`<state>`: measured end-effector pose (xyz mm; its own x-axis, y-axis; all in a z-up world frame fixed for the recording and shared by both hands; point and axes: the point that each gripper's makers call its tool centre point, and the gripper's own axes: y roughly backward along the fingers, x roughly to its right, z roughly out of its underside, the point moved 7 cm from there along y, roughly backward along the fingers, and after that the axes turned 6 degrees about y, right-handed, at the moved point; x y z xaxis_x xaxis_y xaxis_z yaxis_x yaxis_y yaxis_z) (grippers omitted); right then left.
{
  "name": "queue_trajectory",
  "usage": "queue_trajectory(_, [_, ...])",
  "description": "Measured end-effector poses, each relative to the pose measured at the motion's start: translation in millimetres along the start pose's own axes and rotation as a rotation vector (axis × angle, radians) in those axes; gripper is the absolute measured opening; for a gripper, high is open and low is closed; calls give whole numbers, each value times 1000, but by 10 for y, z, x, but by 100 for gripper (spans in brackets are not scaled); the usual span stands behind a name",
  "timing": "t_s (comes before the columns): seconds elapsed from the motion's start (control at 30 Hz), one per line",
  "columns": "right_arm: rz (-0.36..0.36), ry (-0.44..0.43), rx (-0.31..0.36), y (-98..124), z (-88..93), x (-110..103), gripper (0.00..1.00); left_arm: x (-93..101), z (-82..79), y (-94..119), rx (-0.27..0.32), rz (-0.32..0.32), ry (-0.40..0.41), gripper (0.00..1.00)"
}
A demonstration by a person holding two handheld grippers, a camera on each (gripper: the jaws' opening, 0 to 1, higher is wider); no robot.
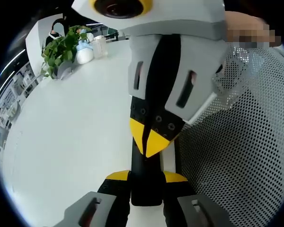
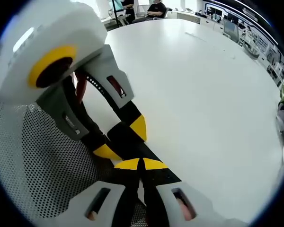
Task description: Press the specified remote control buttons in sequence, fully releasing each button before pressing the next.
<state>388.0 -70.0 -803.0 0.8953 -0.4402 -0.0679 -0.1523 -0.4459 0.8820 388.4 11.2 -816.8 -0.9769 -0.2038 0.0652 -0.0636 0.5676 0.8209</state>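
A broad white table (image 1: 61, 142) in an open office, with a perforated white mesh surface (image 1: 246, 151) along one edge. In the left gripper view, nearest the camera, the left gripper (image 1: 146, 177) has its yellow-tipped jaws clamped on a slim black remote control (image 1: 144, 182) lying at the table's edge beside the mesh. Just beyond, the right gripper (image 1: 149, 142) points down with its jaws closed together, tips touching the remote. In the right gripper view its closed tips (image 2: 139, 164) rest on the dark remote (image 2: 132, 142). Far across the table stand a leafy potted plant (image 1: 61, 49) and a clear container (image 1: 99, 46).
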Motion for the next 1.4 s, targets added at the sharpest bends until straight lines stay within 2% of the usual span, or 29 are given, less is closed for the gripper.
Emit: queue_trajectory(1.4, [9, 22, 6, -11, -1, -7, 0, 0, 4, 1, 3, 1, 3, 25])
